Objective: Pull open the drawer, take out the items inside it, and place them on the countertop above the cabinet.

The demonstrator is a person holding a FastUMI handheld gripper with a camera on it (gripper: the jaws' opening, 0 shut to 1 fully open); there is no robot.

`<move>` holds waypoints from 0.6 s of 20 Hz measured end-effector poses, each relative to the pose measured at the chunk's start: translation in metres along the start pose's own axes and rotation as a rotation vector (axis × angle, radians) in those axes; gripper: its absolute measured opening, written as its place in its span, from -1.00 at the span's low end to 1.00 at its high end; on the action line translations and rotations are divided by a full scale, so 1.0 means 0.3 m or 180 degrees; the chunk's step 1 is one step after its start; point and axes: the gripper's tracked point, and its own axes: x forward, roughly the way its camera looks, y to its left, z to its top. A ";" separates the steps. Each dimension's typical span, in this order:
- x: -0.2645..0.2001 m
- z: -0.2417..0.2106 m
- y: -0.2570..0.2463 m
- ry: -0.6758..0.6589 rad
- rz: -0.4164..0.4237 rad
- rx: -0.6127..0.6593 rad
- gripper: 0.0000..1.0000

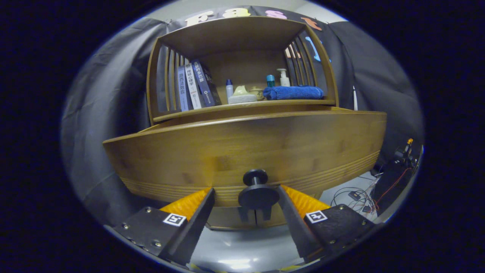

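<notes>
While jaws gape around drawer knob (258, 194), shelf (242, 106) holds books (195, 85), towel (292, 92).

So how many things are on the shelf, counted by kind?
Books: 3, maybe a dark fourth behind
Bottles: 3
Towel: 1
Pale lidded dish: 1
Small jar: 1
Total: 9
The gripper is open around the drawer knob.

Gripper (246, 197) fingers apart, either side of drawer (242, 151) knob (258, 193), no contact.
</notes>
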 end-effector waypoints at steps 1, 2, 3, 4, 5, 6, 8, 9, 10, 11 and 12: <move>0.012 0.004 0.002 -0.0003 -0.0005 -0.0016 0.98; 0.024 0.009 0.006 -0.0014 -0.0015 -0.0031 0.98; 0.039 0.013 0.010 -0.0003 -0.0027 -0.0045 0.98; 0.050 0.018 0.017 -0.0005 -0.0041 -0.0041 0.98; 0.062 0.027 0.022 -0.0017 -0.0055 -0.0027 0.98; 0.076 0.040 0.029 -0.0042 -0.0072 -0.0013 0.98; 0.105 0.052 0.040 -0.0024 -0.0108 -0.0019 0.98; 0.125 0.065 0.041 -0.0063 -0.0120 0.0012 0.98; 0.139 0.054 0.048 -0.0025 -0.0116 0.0024 0.98; 0.157 0.067 0.050 -0.0055 -0.0116 0.0041 0.98; 0.177 0.064 0.054 -0.0041 -0.0110 0.0036 0.98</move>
